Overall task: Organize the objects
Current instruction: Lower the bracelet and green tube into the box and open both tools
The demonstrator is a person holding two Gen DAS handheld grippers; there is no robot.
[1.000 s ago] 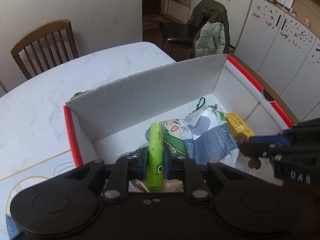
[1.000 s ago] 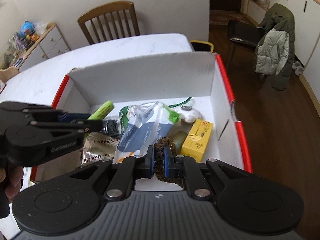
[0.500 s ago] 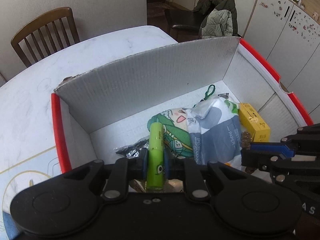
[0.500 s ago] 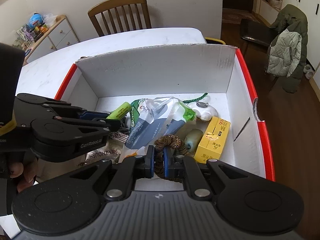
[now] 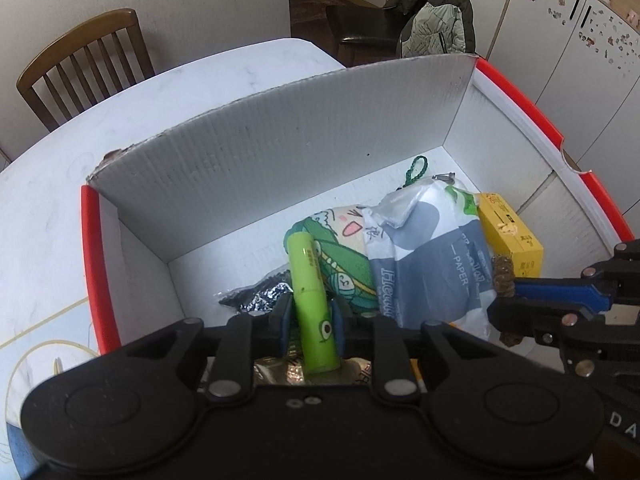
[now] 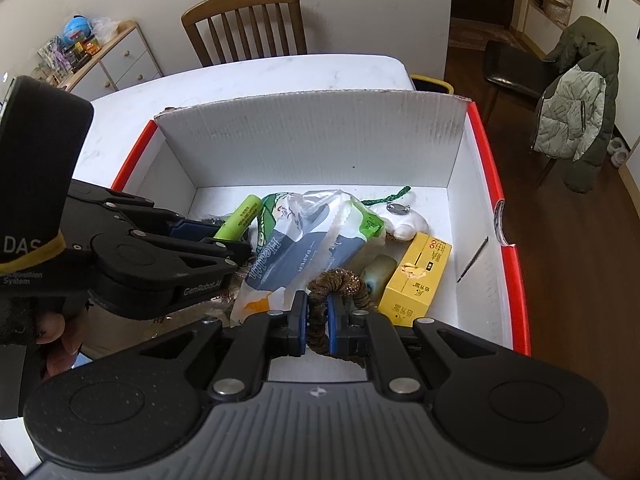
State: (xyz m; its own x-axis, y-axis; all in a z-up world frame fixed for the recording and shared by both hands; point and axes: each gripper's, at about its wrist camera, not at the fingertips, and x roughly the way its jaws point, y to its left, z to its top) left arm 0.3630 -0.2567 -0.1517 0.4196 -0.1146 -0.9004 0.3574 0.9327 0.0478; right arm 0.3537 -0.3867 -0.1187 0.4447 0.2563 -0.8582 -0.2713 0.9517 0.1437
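A white cardboard box (image 5: 280, 152) (image 6: 312, 148) with red edges stands on the table. My left gripper (image 5: 308, 322) (image 6: 224, 240) is shut on a lime-green tube (image 5: 310, 292) (image 6: 240, 218), held over the box's near left part. My right gripper (image 6: 317, 316) (image 5: 504, 302) is shut on a brown scrunchie (image 6: 340, 284) (image 5: 504, 276), over the near right part. Inside lie a tissue pack (image 5: 432, 252) (image 6: 304, 244), a green cartoon pouch (image 5: 340, 248), a yellow carton (image 5: 510, 236) (image 6: 420, 276), a white charm on a green cord (image 6: 404, 222) and a dark foil packet (image 5: 256, 298).
The box sits on a white marble table (image 5: 60, 160) (image 6: 280, 76). A wooden chair (image 5: 84, 60) (image 6: 244, 24) stands behind it. A jacket hangs on a dark chair (image 6: 576, 92) at the right. A cluttered cabinet (image 6: 92, 56) is at the far left. A person's hand (image 6: 52, 344) holds the left gripper.
Both grippers have moved forward and lower over the box, each still holding its object. The box fills more of both views.
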